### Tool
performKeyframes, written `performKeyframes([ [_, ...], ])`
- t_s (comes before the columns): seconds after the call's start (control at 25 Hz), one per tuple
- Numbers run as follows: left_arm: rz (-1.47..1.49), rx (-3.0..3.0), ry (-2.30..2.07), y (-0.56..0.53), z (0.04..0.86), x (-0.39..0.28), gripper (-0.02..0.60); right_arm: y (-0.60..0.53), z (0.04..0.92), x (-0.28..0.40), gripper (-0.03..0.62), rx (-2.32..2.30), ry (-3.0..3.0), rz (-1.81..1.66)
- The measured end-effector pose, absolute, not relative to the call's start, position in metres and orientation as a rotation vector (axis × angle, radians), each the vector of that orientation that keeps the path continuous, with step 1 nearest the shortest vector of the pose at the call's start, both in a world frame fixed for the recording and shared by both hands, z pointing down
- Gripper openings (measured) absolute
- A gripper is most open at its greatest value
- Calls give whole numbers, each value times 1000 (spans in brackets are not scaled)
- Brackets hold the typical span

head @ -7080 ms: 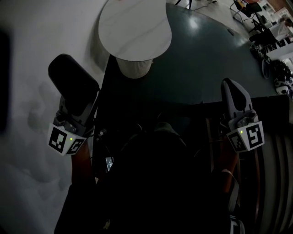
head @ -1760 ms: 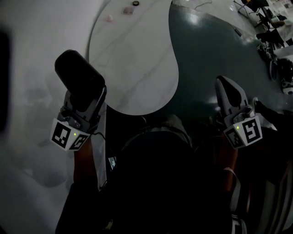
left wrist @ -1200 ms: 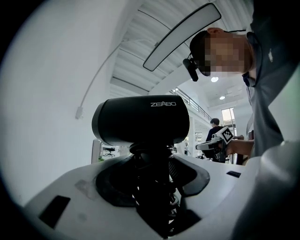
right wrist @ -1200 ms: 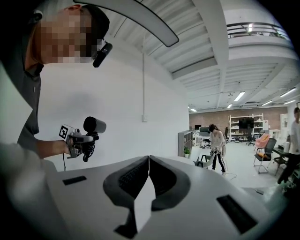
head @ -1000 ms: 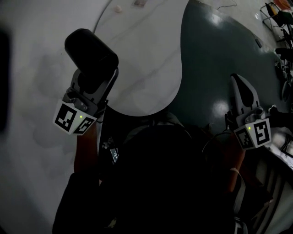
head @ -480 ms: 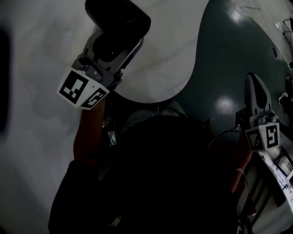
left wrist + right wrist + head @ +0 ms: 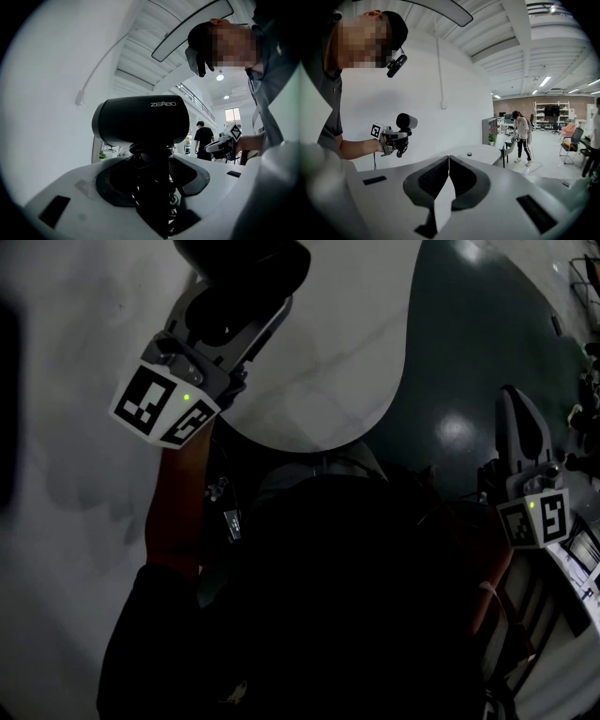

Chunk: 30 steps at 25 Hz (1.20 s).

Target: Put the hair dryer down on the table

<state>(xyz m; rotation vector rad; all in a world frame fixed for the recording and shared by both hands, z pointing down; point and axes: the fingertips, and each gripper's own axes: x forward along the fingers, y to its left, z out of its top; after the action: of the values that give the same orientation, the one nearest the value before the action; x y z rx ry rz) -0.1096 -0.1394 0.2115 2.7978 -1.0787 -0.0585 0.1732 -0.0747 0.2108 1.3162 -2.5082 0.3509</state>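
Note:
A black hair dryer (image 7: 242, 266) stands upright in my left gripper (image 7: 234, 320), whose jaws are shut on its handle. In the left gripper view the dryer's barrel (image 7: 140, 119) lies crosswise above the jaws, and the handle with its coiled cord (image 7: 154, 187) runs down between them. The dryer hangs over the near left part of the white rounded table (image 7: 328, 362), above its top. My right gripper (image 7: 517, 399) is shut and empty, off the table's right side over the dark floor. From the right gripper view the left gripper with the dryer (image 7: 398, 133) shows at the left.
A small dark object (image 7: 469, 153) lies far back on the table (image 7: 487, 152). Dark glossy floor (image 7: 450, 324) borders the table's right side. A person (image 7: 521, 136) stands beyond the table, with chairs (image 7: 571, 143) and shelves behind. Another person (image 7: 203, 139) stands in the distance.
My left gripper has carried the hair dryer forward and lower, out over the table's near edge. The right gripper has sunk a little and now holds still beside the table.

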Motion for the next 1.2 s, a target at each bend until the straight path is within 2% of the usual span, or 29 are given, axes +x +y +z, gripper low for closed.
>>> performKeyframes([
  [0.28,16,2769,-1062,-162,230,-103,206,-72,219,179,8,1349,-2462,440],
  [0.52,92,2705,-1047,-175,288,-99,206,-61,252,185,8,1341,-2429,481],
  [1.2,365,2544,-1005,-213,387,-106,206,-49,278,179,8,1351,-2370,611],
])
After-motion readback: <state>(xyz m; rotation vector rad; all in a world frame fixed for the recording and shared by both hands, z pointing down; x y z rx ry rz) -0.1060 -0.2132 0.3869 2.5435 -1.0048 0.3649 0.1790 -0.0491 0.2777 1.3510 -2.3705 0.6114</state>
